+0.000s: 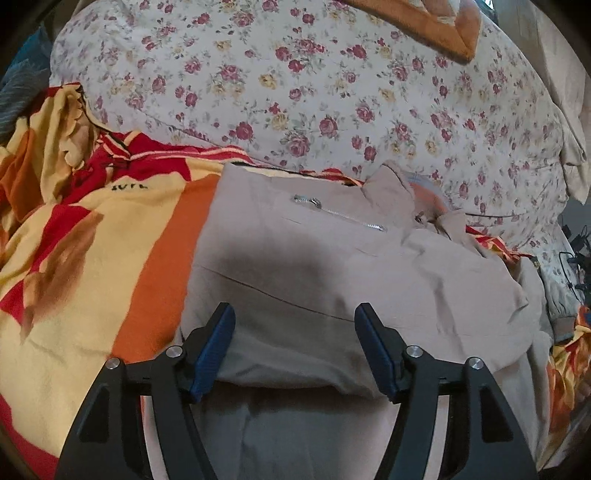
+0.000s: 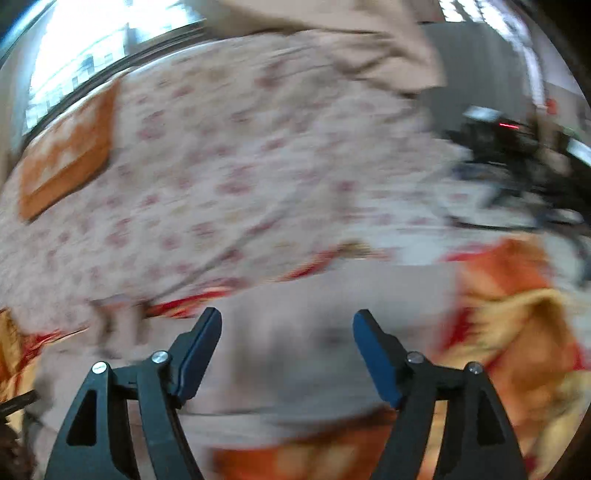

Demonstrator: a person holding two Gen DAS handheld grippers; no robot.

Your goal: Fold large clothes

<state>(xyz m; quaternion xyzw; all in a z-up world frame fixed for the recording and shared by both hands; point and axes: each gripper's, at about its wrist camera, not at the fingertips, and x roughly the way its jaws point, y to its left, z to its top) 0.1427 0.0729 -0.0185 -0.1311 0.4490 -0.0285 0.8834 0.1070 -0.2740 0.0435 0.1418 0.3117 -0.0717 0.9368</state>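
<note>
A beige jacket point(image 1: 314, 266) with a silver chest zipper point(image 1: 340, 212) lies partly folded on a red, orange and yellow blanket point(image 1: 92, 258); its collar point(image 1: 391, 181) points toward the far side. My left gripper point(image 1: 294, 314) hovers over the jacket's near folded edge, open, with nothing pinched between its blue pads. The right wrist view is blurred by motion. There my right gripper point(image 2: 287, 319) is open over a pale beige stretch of the jacket point(image 2: 314, 332), its jaws wide apart and holding nothing.
A floral quilt point(image 1: 314, 85) rises behind the jacket, with an orange pillow point(image 1: 424, 26) at the far edge. Dark cables and devices point(image 2: 517, 158) sit at the bed's right side. A bright window point(image 2: 92, 48) is beyond the bed.
</note>
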